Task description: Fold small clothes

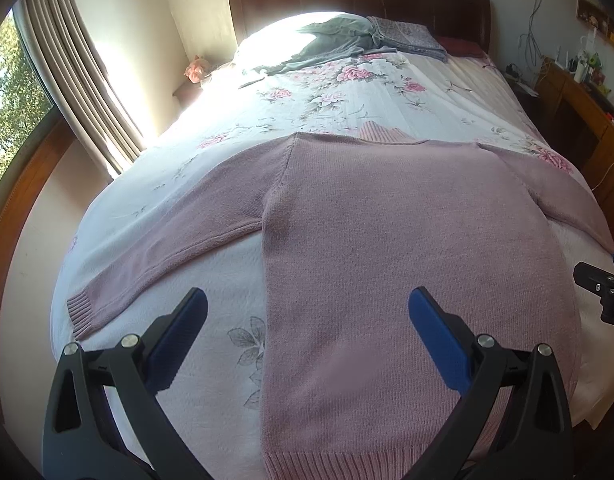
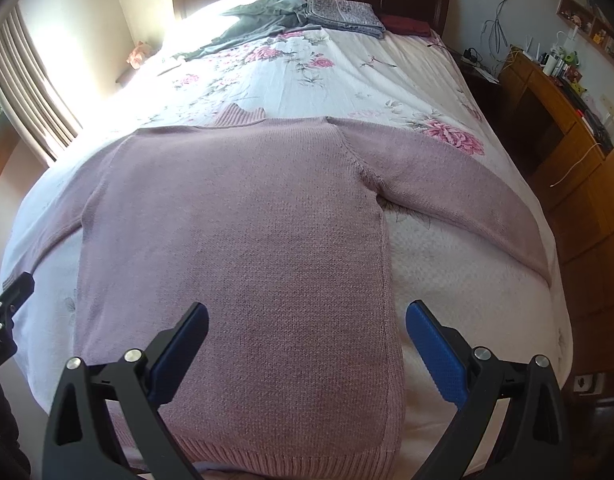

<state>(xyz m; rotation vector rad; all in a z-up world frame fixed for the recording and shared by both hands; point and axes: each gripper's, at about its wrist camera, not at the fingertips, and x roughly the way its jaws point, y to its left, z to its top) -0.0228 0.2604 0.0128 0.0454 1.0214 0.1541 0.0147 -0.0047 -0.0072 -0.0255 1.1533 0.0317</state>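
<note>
Pink knit sweater [image 1: 407, 240] spread flat on bed [image 1: 327, 96], hem at near edge, ribbed collar [image 1: 381, 132] pointing toward headboard [image 1: 359, 0], both sleeves angled out and down to either side. Left sleeve cuff [image 1: 83, 312] lying on floral bedspread near left bed edge; right sleeve [image 2: 467, 196] running toward right bed edge. Left gripper [image 1: 307, 336] above sweater's lower left side, fingers wide apart, holding nothing, left side seam of sweater showing between blue pads [image 1: 179, 340]. Right gripper [image 2: 307, 348] above lower right side, fingers likewise spread wide and empty, right side seam between the tips. Cannot tell if either touches fabric. Each gripper's black frame visible at the other view's side edge. At far end of bed: crumpled grey garment [image 1: 335, 40], folded patterned cloth [image 1: 407, 36] beside it, dark red item [image 2: 407, 24] next to that by the headboard. Curtains [image 1: 67, 72] and window on left, wooden desk [image 2: 555, 120] with clutter on right.
</note>
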